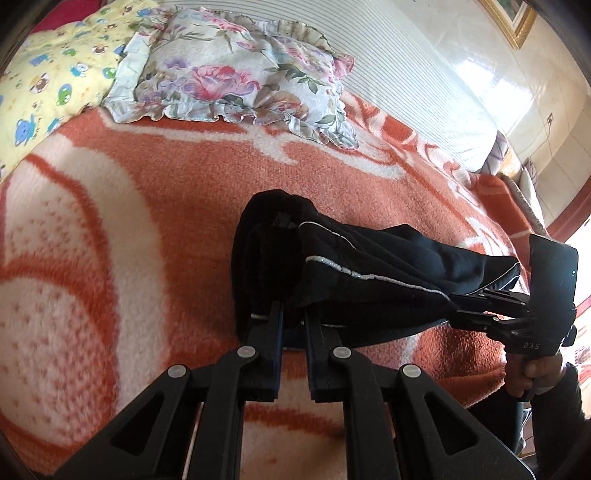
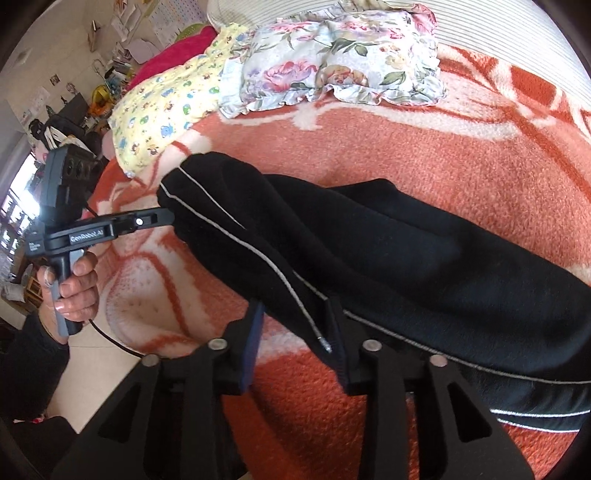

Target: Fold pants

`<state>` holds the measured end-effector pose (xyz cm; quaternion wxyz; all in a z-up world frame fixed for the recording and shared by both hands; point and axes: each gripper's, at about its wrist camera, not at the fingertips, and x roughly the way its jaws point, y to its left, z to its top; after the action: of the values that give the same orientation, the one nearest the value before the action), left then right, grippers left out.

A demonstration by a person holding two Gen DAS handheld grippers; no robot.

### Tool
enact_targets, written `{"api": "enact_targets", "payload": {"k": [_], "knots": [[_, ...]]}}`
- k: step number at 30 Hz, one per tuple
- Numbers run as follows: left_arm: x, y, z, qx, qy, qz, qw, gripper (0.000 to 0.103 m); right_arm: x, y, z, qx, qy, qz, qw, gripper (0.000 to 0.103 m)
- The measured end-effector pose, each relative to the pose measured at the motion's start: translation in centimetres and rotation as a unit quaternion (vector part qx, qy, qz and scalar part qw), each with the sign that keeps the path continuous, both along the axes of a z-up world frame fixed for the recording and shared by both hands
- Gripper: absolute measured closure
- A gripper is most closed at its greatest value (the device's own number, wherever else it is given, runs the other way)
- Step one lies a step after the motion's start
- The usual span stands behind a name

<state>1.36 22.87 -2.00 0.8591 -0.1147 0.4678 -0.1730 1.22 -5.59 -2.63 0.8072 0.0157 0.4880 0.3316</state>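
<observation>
- The left gripper [image 1: 293,325] is clamping one end of the black pants [image 1: 354,266], its two fingers pressing on the dark fabric near a white piping line (in the right wrist view it [image 2: 168,218] is reaching in from the left edge, a bare hand [image 2: 72,291] squeezing its handle).
- The pants [image 2: 388,266] are hanging between the two tools just above the bed, bunched into a thick, partly folded roll, with thin white stripes running along the seams.
- The right gripper [image 2: 295,332] is gripping the other end, with the cloth caught against its right finger and draping over it (seen from the left wrist camera, it [image 1: 456,308] is biting into the fabric at the far right).
- The orange-and-cream blanket [image 1: 147,221] is covering the bed beneath; a floral ruffled pillow [image 1: 236,70] and a yellow cartoon-print quilt [image 1: 51,74] are lying at its far end.
- Pale wall tiles and a gilt picture frame [image 1: 511,22] are showing at upper right, with cluttered shelves [image 2: 110,74] filling the room's left side.
</observation>
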Motion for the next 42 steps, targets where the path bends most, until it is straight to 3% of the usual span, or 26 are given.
{"api": "enact_targets", "payload": {"k": [3, 5, 7, 9, 13, 17, 19, 24, 28, 32, 34, 37, 40, 42], "knots": [[-0.8, 0.6, 0.9, -0.020, -0.002, 0.012, 0.9997, 0.090, -0.3, -0.2, 0.8, 0.032, 0.004, 0.006, 0.999, 0.058], [-1.0, 1.1, 1.8, -0.038, -0.003, 0.022, 0.9990, 0.079, -0.2, -0.3, 1.6, 0.035, -0.009, -0.006, 0.999, 0.058], [-1.0, 1.6, 2.6, -0.055, -0.007, 0.037, 0.9978, 0.055, 0.7, -0.8, 2.2, 0.029, -0.016, -0.030, 0.999, 0.058], [-0.7, 1.7, 2.9, -0.058, -0.002, 0.050, 0.9971, 0.048, 1.7, -1.1, 2.5, 0.028, -0.018, -0.051, 0.998, 0.058], [1.1, 1.2, 2.3, -0.042, 0.027, 0.075, 0.9959, 0.047, 4.3, -0.8, 2.9, 0.008, -0.021, -0.091, 0.996, 0.058], [2.8, 0.8, 1.7, -0.053, 0.052, 0.095, 0.9927, 0.046, 7.2, -0.3, 2.5, -0.011, -0.013, -0.123, 0.992, 0.058], [3.7, 0.6, 1.3, -0.058, 0.061, 0.110, 0.9904, 0.041, 8.9, -0.6, 2.0, -0.012, 0.002, -0.143, 0.990, 0.058], [4.9, -0.3, -0.9, 0.005, 0.080, 0.132, 0.9880, 0.041, 11.9, -0.2, 0.0, -0.037, 0.044, -0.147, 0.987, 0.058], [4.3, -0.4, -4.1, 0.018, 0.115, 0.124, 0.9854, 0.041, 12.3, 0.9, -2.0, -0.070, 0.060, -0.113, 0.989, 0.058], [3.1, -1.2, -4.2, 0.043, 0.084, 0.105, 0.9900, 0.042, 11.6, 1.1, -2.8, -0.065, 0.054, -0.098, 0.992, 0.084], [3.0, -2.0, -3.8, 0.046, 0.073, 0.085, 0.9927, 0.065, 11.2, 1.2, -2.3, -0.070, 0.034, -0.100, 0.992, 0.089], [3.0, -2.4, -1.1, 0.047, 0.027, 0.075, 0.9957, 0.081, 11.0, 0.9, -0.1, -0.054, -0.008, -0.116, 0.992, 0.091], [2.9, -2.0, 2.2, 0.029, -0.030, 0.062, 0.9972, 0.081, 11.5, -0.1, 2.1, -0.037, -0.049, -0.148, 0.987, 0.092], [3.3, -2.5, 2.3, 0.044, -0.035, 0.048, 0.9972, 0.081, 12.1, -0.3, 2.1, -0.040, -0.066, -0.156, 0.985, 0.092]]}}
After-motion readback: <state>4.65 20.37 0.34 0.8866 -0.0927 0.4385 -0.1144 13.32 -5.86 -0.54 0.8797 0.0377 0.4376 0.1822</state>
